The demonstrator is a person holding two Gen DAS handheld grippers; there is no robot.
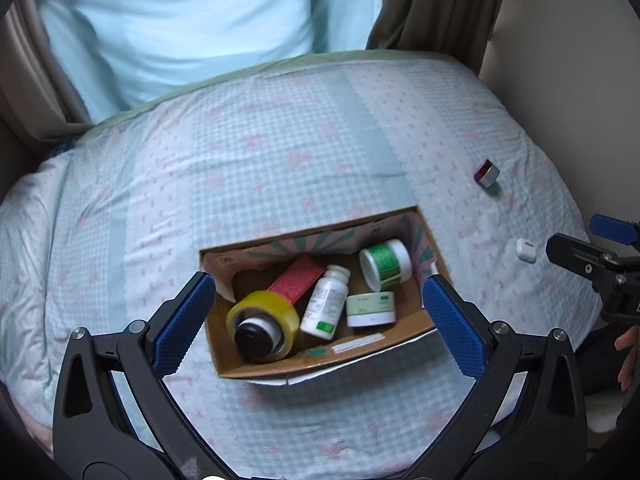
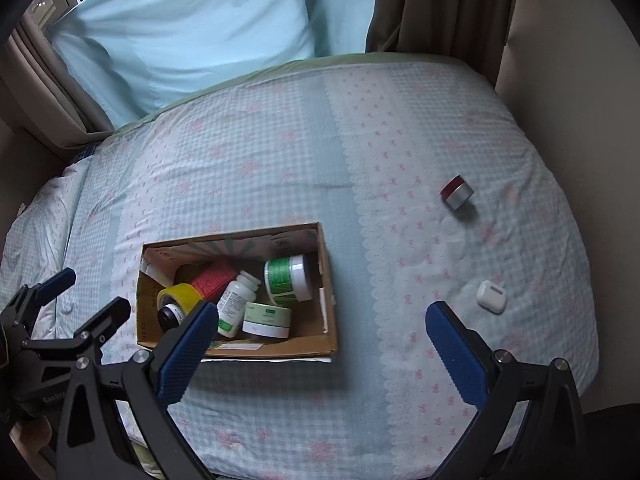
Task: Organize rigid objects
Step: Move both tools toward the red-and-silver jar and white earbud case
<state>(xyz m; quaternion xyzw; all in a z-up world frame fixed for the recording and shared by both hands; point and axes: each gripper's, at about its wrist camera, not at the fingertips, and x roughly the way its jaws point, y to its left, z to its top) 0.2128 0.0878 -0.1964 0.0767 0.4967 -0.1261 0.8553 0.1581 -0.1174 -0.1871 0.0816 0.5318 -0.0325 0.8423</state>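
Both claws, left (image 1: 316,320) and right (image 2: 316,344), were spread and empty above the bed (image 2: 280,168). The box (image 2: 330,320) held bottles; the case (image 2: 491,297) and tin (image 2: 457,192) lay right of it.

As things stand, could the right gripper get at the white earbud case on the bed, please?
Probably yes: the right gripper is open, and the white earbud case lies alone on the bedspread just beyond its right finger, with nothing between them.
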